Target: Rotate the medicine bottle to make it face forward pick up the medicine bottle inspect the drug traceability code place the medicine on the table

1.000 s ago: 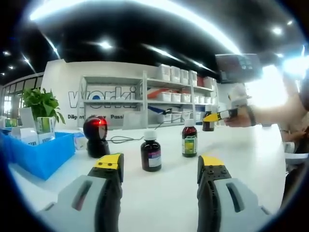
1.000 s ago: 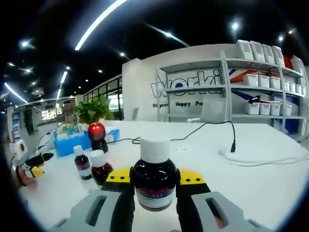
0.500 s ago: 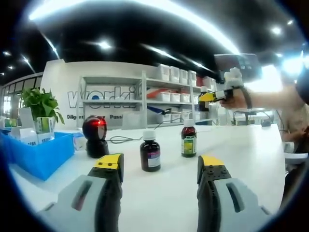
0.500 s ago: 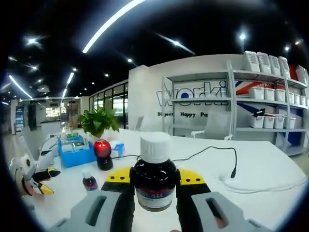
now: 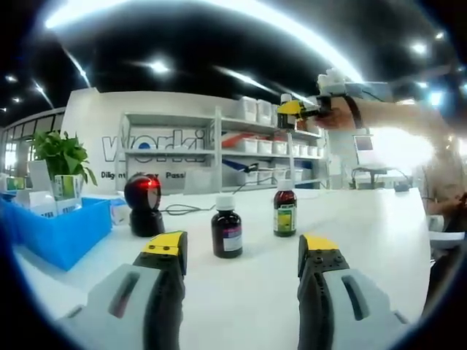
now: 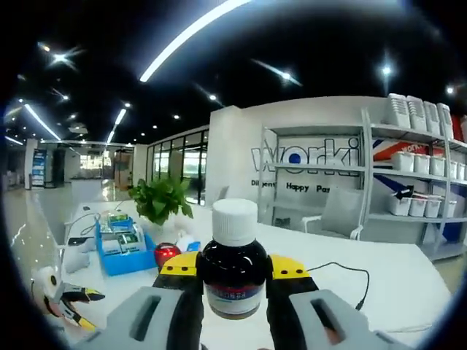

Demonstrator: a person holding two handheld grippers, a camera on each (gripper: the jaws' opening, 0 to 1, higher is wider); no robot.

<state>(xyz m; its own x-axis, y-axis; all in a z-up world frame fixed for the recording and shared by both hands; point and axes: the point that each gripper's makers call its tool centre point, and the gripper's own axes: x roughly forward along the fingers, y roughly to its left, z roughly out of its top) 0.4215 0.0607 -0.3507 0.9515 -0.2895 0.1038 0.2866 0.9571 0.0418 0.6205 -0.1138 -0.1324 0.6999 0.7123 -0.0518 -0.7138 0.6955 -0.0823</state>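
Note:
My right gripper [image 6: 233, 270] is shut on a dark brown medicine bottle [image 6: 233, 227] with a white cap and a pale label, held upright high above the table. In the left gripper view this gripper [image 5: 292, 111] hangs at the upper right in a person's hand [image 5: 334, 109]. My left gripper [image 5: 241, 251] rests low over the white table [image 5: 350, 219], open with nothing between its yellow-tipped jaws. Ahead of it stand two more brown bottles: one with a pale label [image 5: 228, 230] and one with a green label [image 5: 284, 211].
A black scanner [image 5: 144, 205] with a red light stands left of the bottles, its cable trailing back. A blue bin [image 5: 57, 232] of boxes and a green plant [image 5: 62, 154] sit at the left. White shelves [image 5: 248, 149] line the back wall.
The right gripper has carried its bottle up off the table and leftward in the left gripper view. The left gripper and the two standing bottles have stayed put.

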